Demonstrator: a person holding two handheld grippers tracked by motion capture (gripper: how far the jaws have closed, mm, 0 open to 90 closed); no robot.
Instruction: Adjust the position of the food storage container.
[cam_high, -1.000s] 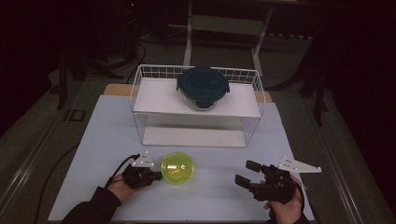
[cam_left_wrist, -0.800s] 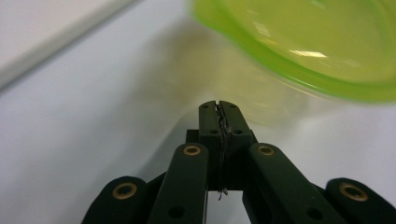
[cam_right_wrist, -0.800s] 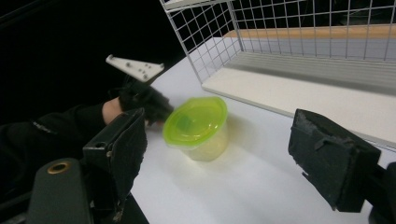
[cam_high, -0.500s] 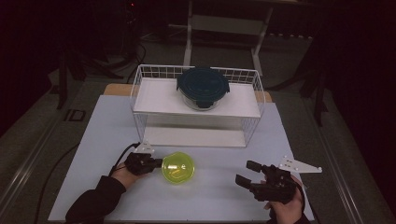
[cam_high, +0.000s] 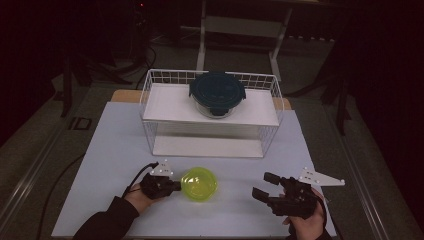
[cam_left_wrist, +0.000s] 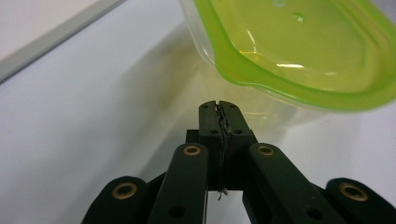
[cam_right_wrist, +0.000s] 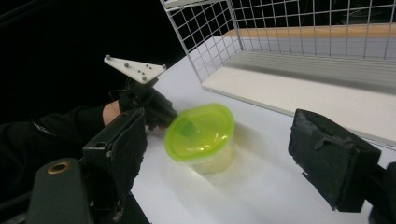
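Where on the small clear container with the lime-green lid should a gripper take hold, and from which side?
Probably across the small clear container with the lime-green lid, just below the lid's overhanging rim, coming level from the open right gripper side. The walls taper downward, so the rim should stop slipping. The shut left gripper sits at its other side.

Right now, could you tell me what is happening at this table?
A person is working with a claw in each hand. The left claw is shut and sits right at the edge of the green-lidded container on the white table, with nothing between its jaws. The right claw is open and waits off to the side, apart from the container. Behind them stands a wire basket with a shelf holding a dark-lidded glass container.
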